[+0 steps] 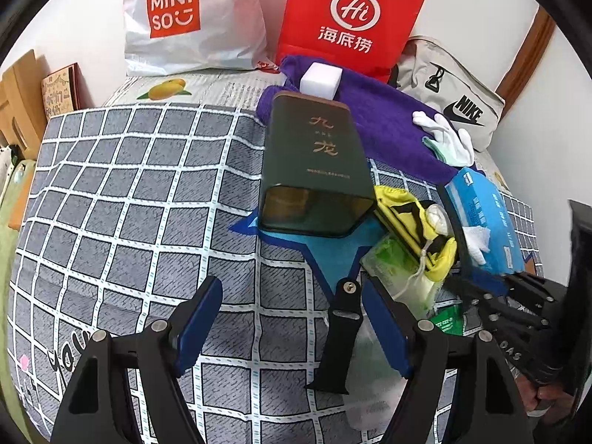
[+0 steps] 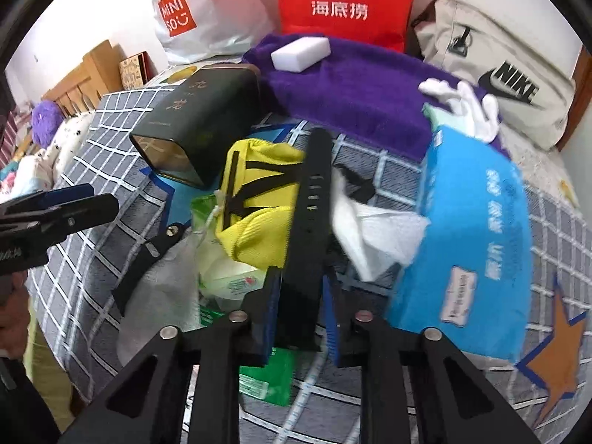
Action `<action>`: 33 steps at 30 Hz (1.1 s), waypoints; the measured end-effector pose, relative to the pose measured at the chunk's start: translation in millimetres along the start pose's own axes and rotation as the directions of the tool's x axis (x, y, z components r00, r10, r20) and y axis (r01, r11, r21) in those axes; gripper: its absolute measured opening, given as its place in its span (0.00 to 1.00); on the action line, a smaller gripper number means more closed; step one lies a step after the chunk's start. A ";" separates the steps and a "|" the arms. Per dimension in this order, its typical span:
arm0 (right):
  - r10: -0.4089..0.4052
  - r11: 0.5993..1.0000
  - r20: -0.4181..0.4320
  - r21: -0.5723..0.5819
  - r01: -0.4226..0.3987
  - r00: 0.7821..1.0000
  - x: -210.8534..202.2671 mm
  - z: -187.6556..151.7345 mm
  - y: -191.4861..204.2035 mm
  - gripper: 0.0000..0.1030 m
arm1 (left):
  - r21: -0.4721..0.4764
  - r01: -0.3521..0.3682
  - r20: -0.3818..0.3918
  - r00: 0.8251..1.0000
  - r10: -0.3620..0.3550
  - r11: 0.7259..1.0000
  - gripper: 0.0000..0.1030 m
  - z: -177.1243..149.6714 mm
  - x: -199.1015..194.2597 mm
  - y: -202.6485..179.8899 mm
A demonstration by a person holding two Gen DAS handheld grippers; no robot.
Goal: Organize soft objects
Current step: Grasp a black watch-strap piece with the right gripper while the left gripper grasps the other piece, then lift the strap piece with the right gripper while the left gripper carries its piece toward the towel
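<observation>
My right gripper [image 2: 301, 288] is shut on a black watch strap [image 2: 310, 199] and holds it upright over the pile on the bed. A second black strap piece [image 1: 342, 333] lies on the checked cover between my left gripper's open fingers [image 1: 290, 301]; it also shows in the right wrist view [image 2: 148, 259]. The pile holds a yellow cloth [image 2: 259, 214], a blue tissue pack [image 2: 477, 236], a green wipes packet [image 2: 229, 277], a purple towel [image 1: 381, 122] with a white sponge [image 1: 320, 79] and white gloves [image 1: 447, 137]. A dark tin box [image 1: 314, 162] lies on its side.
A white MINISO bag [image 1: 185, 22], a red paper bag [image 1: 351, 14] and a beige Nike pouch [image 1: 455, 92] stand along the wall at the back. The right gripper's body [image 1: 525, 314] is at the left view's right edge. Wooden furniture [image 1: 18, 103] stands left of the bed.
</observation>
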State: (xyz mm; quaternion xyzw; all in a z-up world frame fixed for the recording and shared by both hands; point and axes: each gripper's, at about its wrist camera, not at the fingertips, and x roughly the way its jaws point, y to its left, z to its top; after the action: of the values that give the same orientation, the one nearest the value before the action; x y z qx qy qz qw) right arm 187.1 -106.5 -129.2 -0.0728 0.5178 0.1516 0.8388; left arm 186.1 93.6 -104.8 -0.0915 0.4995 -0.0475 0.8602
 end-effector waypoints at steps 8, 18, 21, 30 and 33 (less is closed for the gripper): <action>0.029 0.999 0.013 0.021 -0.029 1.000 -13.7 -5.6 -10.3 0.20 | 0.001 0.014 -0.023 1.000 -0.014 1.000 0.74 -7.9 10.5 2.5; 0.042 0.999 0.027 0.009 -0.043 0.999 -22.2 -13.6 -11.8 0.20 | 0.088 0.032 -0.047 0.999 -0.028 0.996 0.74 -27.7 25.0 -12.1; 0.053 0.999 0.013 0.007 -0.053 0.999 -16.8 -17.8 -10.3 0.20 | 0.143 -0.014 -0.037 0.999 0.020 0.990 0.74 -30.3 27.4 -21.3; 0.062 0.998 -0.024 -0.009 -0.062 0.998 -3.0 -21.7 -2.8 0.20 | 0.274 -0.095 0.004 0.995 0.097 0.957 0.69 -42.1 25.0 -31.6; 0.058 0.998 -0.024 -0.015 -0.058 0.998 -2.7 -22.5 -1.9 0.20 | 0.246 -0.111 0.007 0.994 0.113 0.963 0.69 -40.9 20.1 -20.0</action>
State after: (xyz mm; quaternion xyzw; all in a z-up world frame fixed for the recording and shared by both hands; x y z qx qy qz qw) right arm 167.5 -115.0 -137.1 -0.0659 0.5285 0.1791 0.8272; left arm 160.7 66.0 -137.6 0.0446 0.4970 -0.0607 0.8645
